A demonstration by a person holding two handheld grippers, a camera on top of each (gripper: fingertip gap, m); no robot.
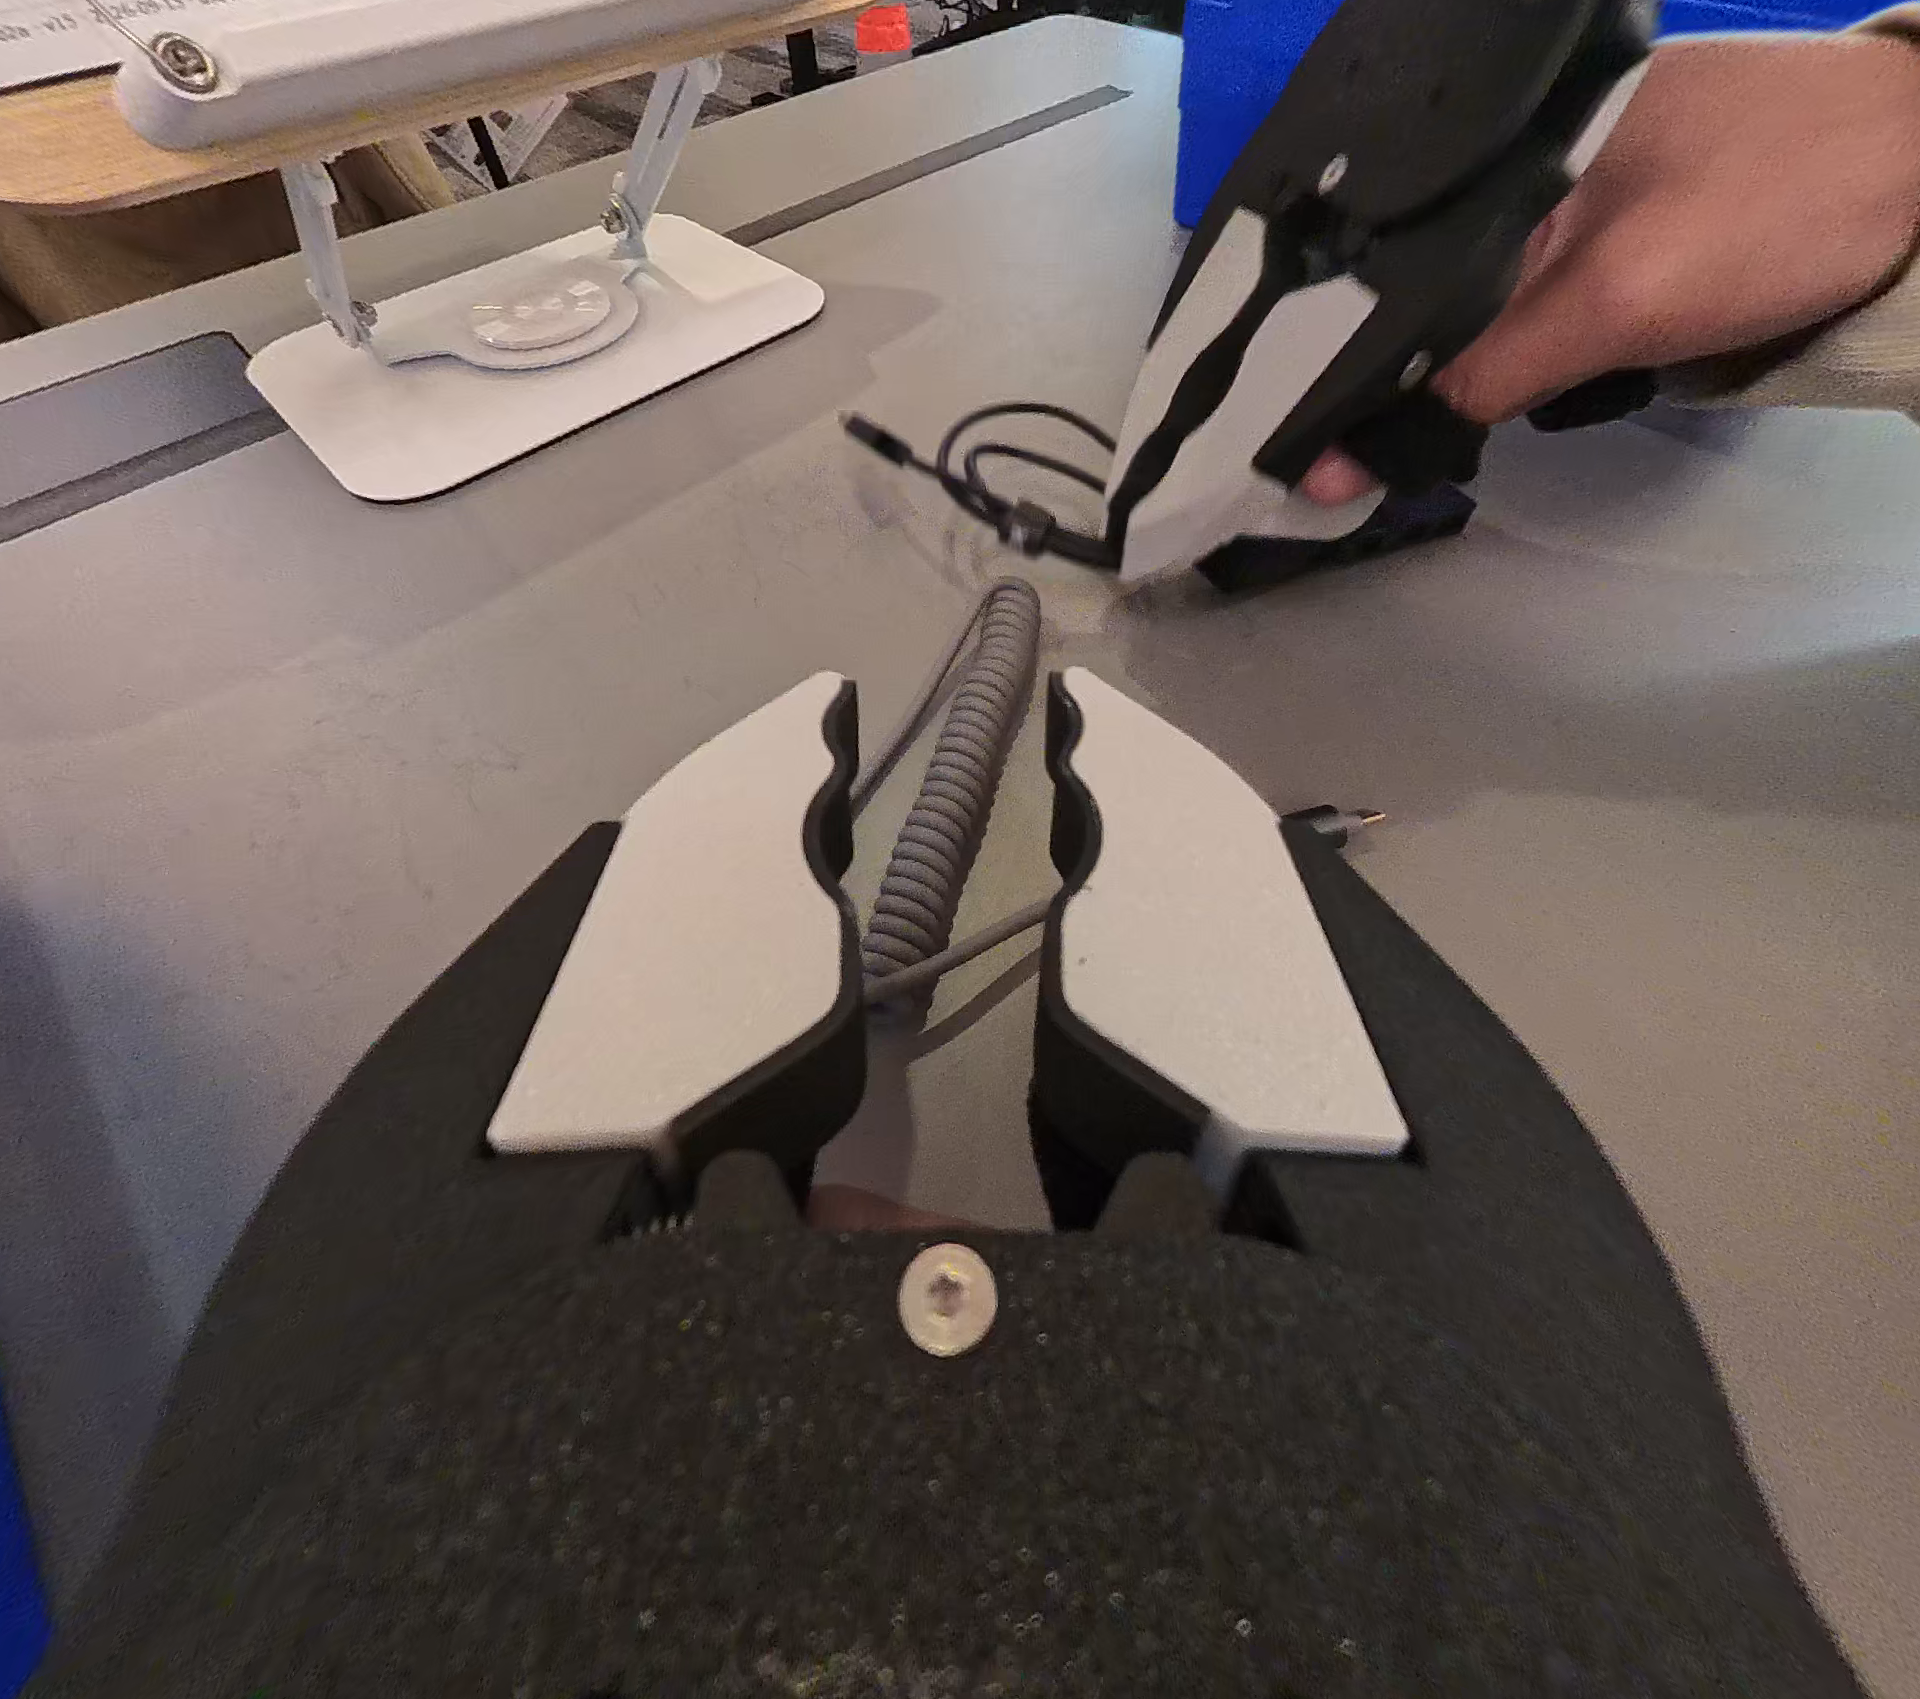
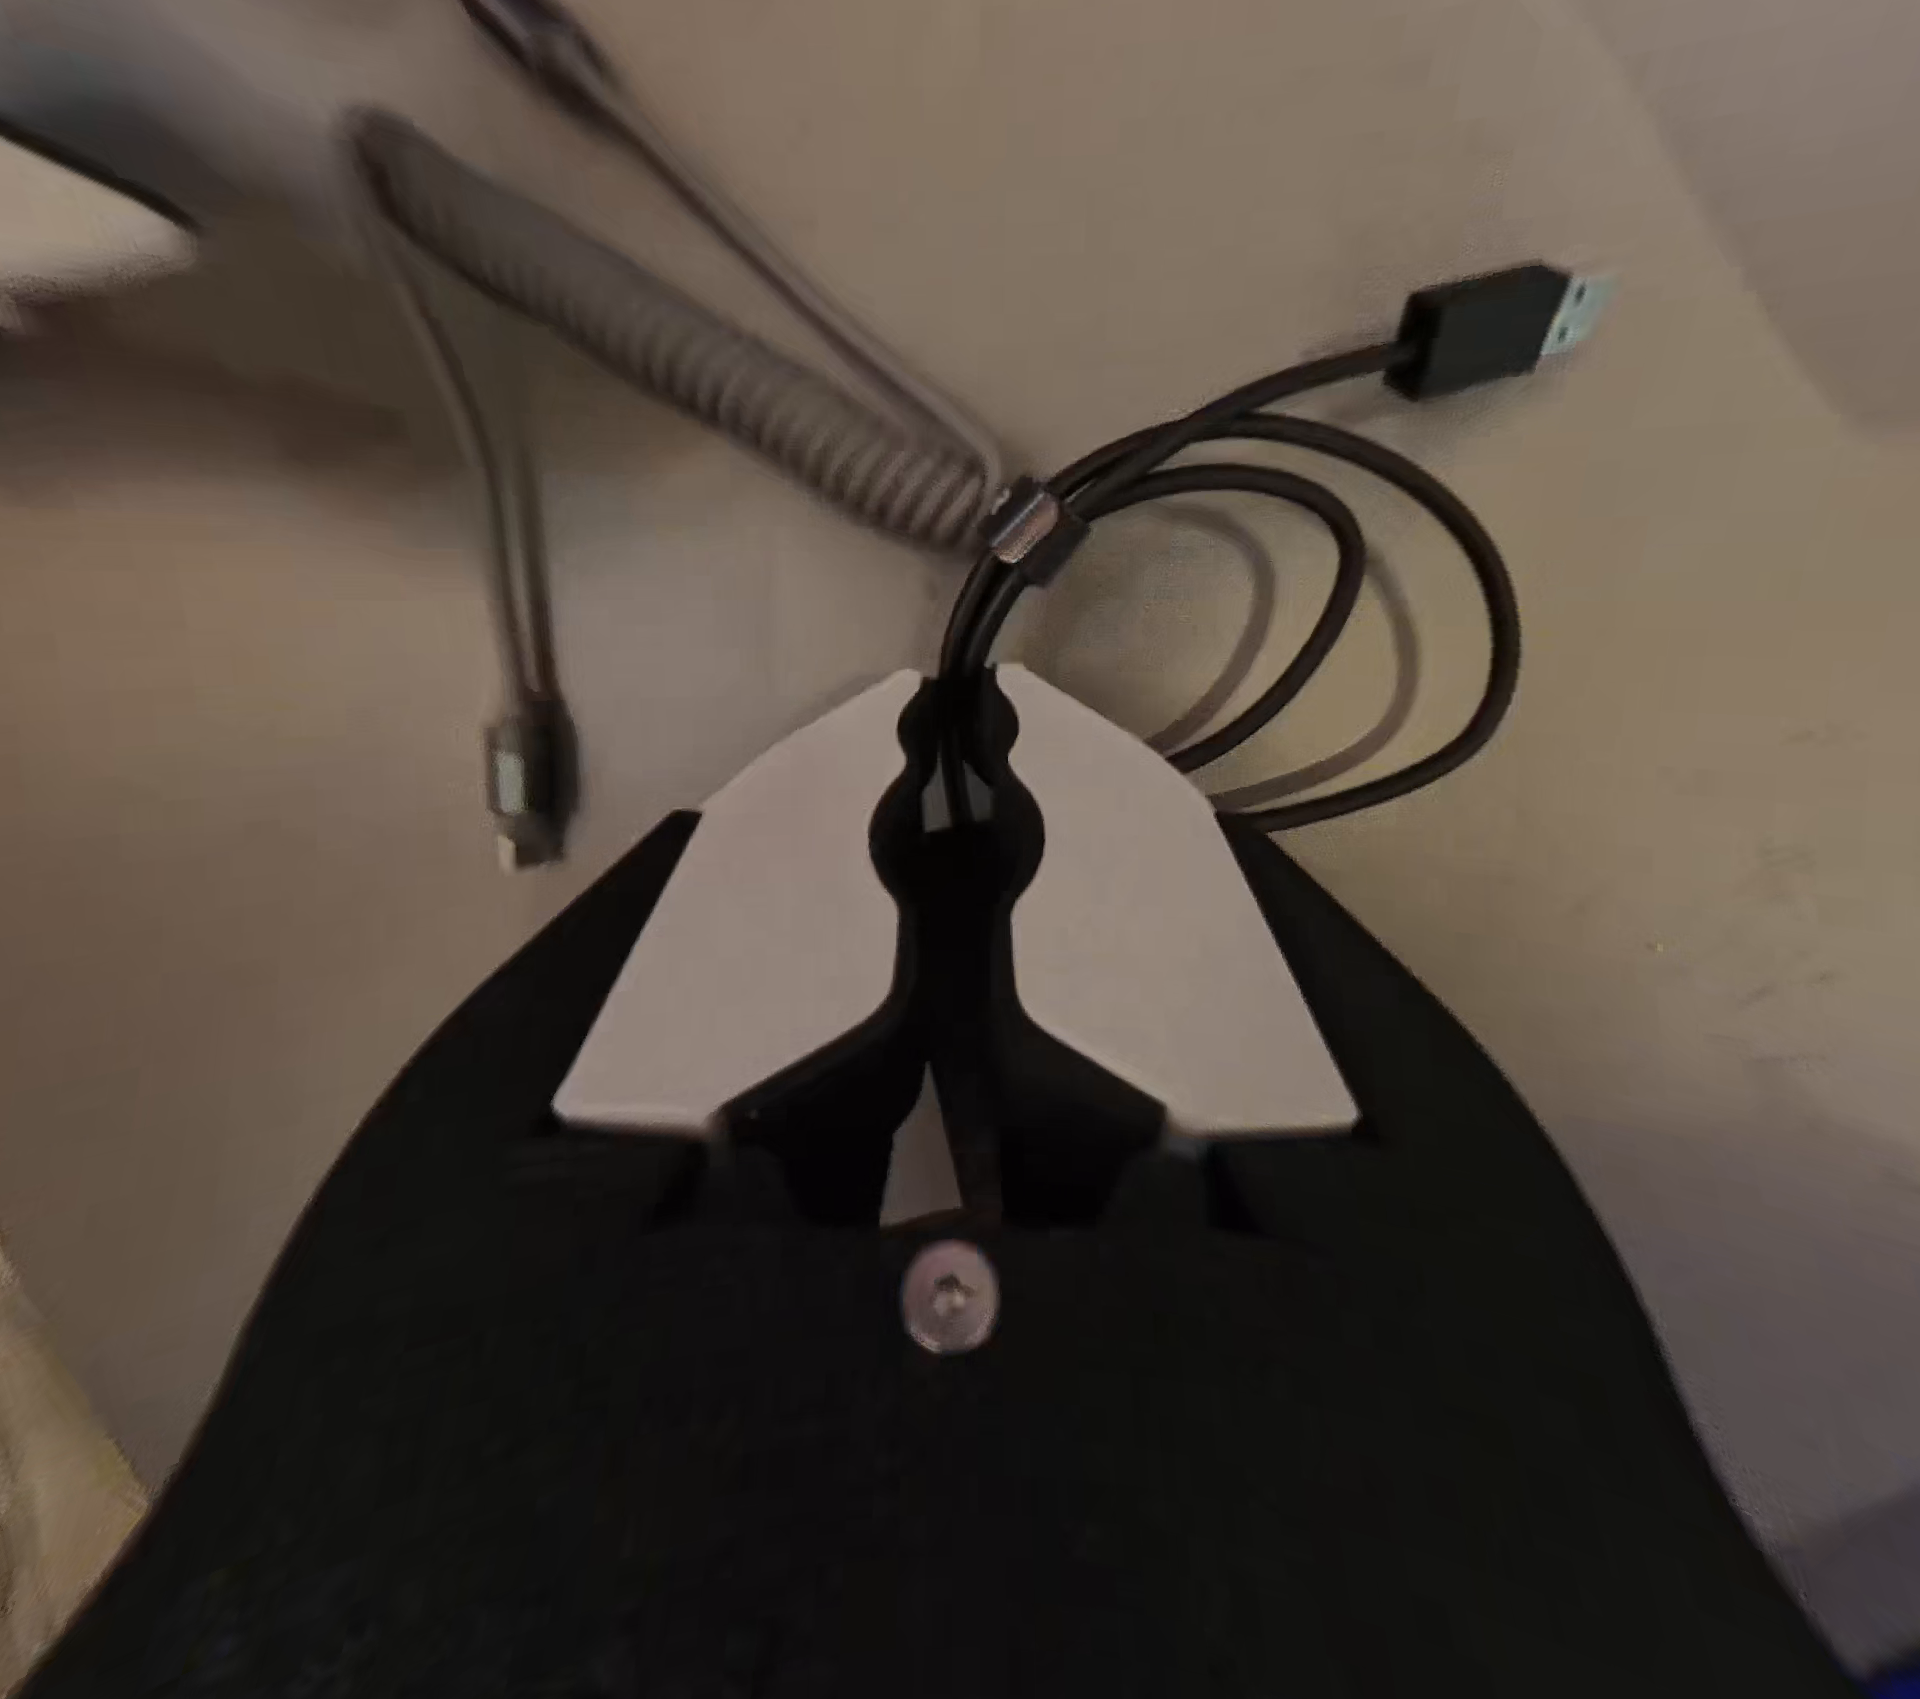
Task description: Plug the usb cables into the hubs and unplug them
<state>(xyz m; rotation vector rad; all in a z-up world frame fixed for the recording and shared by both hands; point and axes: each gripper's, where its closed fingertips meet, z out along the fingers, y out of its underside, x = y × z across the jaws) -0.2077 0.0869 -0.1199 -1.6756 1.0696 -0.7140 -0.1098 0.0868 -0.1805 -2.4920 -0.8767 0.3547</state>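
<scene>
Seemingly nothing is plugged yet: right gripper (image 2: 958, 681) pinches the black cable (image 2: 1455, 610); left gripper (image 1: 954, 693), half-open, straddles the coiled cable (image 1: 977, 776) toward twelve o'clock.

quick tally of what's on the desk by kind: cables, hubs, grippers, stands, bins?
Cables: 2, a grey coiled cable and a black cable
Hubs: 1, a dark hub, partly hidden under the right gripper
Grippers: 2, the right one and the left gripper
Stands: 1, white stand
Bins: 1, blue bin
Total: 7
</scene>
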